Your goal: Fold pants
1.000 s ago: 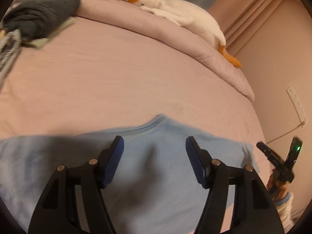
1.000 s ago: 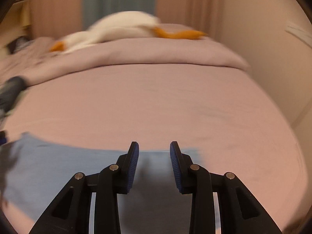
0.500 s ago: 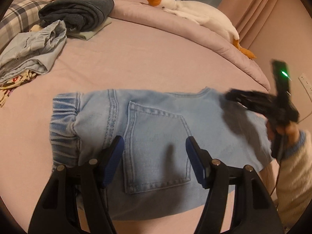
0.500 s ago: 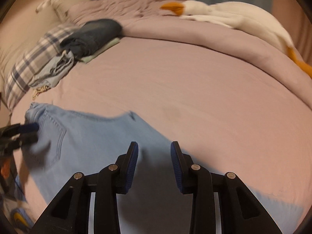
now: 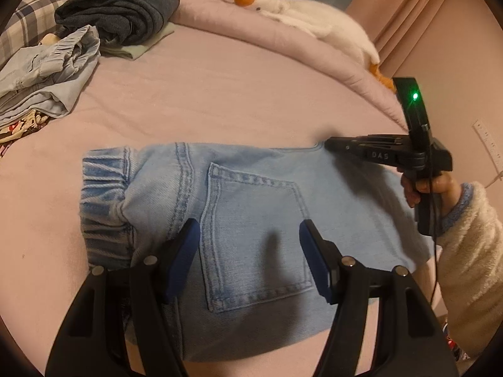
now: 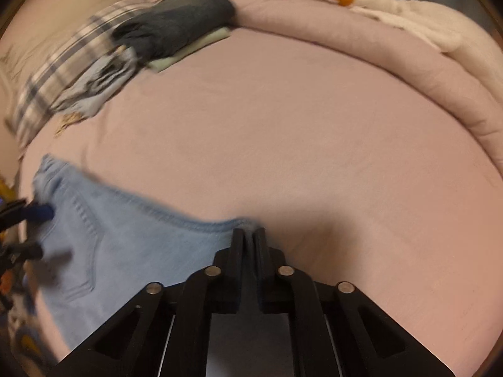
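At the far edge of the light denim pants (image 6: 132, 251), right gripper (image 6: 248, 235) jaws pressed together, pinching the hem corner. Left gripper (image 5: 248, 242) jaws spread wide over the back pocket (image 5: 254, 238), gripping nothing. Pants lie flat on the pink bed (image 5: 220, 94), clothes pile (image 5: 78, 40) beyond.

The left wrist view looks steeply down, close over the light blue jeans (image 5: 251, 220) on the pink bed (image 5: 235, 94). The right wrist view faces the same bed from the jeans' right end. Both share the plush goose (image 5: 301, 15) far off.
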`<state>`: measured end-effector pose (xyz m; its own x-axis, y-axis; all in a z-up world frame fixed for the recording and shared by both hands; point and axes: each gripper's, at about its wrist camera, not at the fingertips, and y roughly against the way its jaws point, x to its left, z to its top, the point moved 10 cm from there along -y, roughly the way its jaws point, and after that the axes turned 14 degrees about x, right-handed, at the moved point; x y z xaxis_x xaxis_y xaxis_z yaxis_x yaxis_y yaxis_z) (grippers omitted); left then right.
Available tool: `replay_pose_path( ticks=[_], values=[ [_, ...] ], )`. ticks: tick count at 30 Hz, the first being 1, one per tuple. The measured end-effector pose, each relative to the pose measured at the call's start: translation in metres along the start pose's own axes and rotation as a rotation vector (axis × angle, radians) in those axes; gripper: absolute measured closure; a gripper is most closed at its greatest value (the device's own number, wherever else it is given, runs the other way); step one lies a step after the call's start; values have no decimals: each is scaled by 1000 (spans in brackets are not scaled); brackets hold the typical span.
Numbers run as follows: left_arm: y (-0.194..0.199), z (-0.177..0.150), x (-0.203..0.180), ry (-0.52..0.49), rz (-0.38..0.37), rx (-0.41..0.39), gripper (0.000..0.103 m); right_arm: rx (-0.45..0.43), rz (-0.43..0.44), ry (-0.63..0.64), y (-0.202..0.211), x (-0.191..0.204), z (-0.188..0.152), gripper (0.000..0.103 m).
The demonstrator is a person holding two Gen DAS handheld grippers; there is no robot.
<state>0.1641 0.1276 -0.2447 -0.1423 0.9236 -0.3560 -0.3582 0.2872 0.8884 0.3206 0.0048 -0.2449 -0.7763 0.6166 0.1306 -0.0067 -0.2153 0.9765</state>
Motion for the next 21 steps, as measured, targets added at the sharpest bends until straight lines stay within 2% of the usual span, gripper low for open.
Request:
replay_pose_path(
  ticks=[3,6,8,10,11,15,18,20,21],
  values=[
    [1,-2,-3,-6,14,2,37,12,12,-48,-6,-2,0,99],
    [4,-6,-2,-4,19,10,37,-69,4,-129,19,-17,-4,97],
    [9,-10,-3,-4,31,6,37,-121,1,-217,42,-34,-14,88],
    [9,-17,-2,-1,38,8,37,-179,34,-301,69,-49,-36,77],
    [8,-20,-1,1,40,12,37,-197,39,-327,78,-53,-50,69],
    [9,-32,1,-24,62,19,37,-187,1,-345,88,-54,-115,67],
    [7,-41,2,-70,103,43,37,-119,-91,-343,80,-52,-175,67],
    [5,-44,2,-91,125,53,37,-12,-132,-311,62,-39,-224,67],
    [5,-45,2,-99,138,56,37,-2,-141,-287,61,-34,-244,67]
  ],
)
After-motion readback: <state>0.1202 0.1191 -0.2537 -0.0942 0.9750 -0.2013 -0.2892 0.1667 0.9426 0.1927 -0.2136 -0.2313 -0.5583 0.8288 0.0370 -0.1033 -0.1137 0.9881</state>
